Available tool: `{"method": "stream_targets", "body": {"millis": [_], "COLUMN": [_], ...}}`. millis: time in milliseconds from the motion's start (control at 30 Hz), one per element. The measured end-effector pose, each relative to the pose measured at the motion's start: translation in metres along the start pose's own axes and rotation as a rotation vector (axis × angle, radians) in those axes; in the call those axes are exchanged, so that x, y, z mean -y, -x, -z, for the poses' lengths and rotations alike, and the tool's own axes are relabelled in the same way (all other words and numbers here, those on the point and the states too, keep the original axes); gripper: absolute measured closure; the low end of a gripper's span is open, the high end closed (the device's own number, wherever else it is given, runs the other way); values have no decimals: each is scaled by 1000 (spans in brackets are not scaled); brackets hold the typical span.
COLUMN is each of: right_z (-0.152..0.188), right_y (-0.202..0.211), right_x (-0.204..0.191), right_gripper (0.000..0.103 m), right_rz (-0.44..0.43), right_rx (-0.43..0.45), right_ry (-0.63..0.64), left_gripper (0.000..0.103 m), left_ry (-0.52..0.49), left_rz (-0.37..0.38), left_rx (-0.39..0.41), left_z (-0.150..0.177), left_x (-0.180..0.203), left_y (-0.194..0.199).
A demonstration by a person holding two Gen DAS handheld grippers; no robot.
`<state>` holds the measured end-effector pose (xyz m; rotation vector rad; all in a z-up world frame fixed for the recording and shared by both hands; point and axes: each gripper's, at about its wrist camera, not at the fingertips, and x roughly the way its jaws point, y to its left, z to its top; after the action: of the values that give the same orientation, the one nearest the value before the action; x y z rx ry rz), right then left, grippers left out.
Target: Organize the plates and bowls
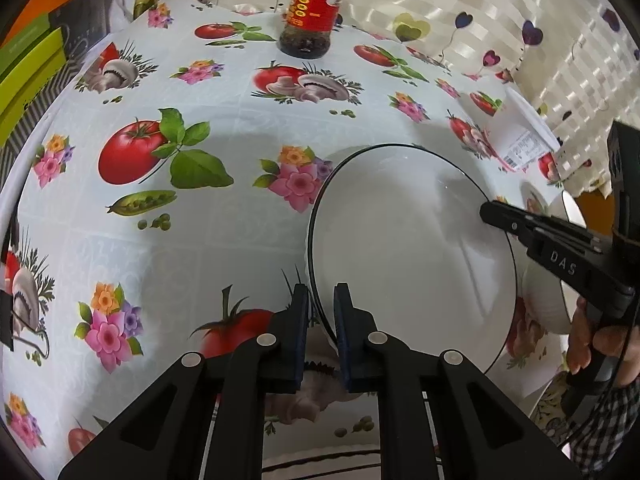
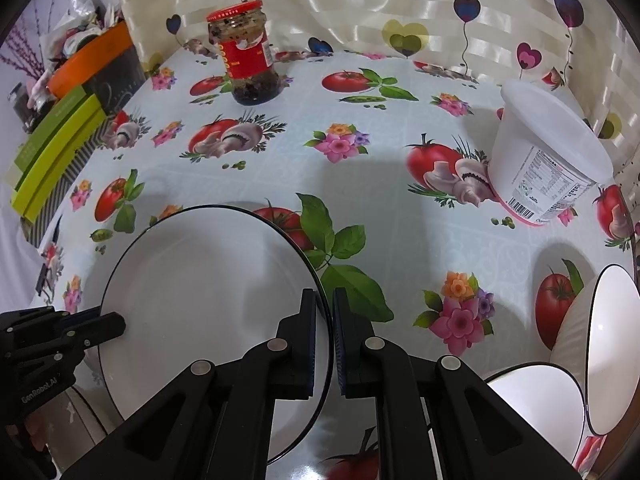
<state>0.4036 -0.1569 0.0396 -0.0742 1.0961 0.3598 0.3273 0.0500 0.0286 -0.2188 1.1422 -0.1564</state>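
Plate, white with a dark rim, is being pinched at opposite edges by the left gripper and right gripper over the table; bowls are waiting at the near right, not yet stacked.

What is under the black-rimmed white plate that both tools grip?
Under the plate only the printed tablecloth shows around its rim; the patch beneath its middle is covered. The left tool and right tool pinch opposite edges.

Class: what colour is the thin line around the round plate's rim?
Black, on a white round plate; right wrist view shows it best.
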Motion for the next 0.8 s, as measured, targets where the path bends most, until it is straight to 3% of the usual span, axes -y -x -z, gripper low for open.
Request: {"method": "stream_targets", "body": {"millis": [800], "right_z": [5], "right_y": [-4], "right_x": [-13], "right_gripper": [92], "right_rz": [-82], "right_rx": [-26], "right_ry": [-63], "left_gripper": [90], "left_ry": [32], "left_rz": [-9], "left_rx": [-3], "left_z": [1], "left_x": [-22], "left_y": [3]}}
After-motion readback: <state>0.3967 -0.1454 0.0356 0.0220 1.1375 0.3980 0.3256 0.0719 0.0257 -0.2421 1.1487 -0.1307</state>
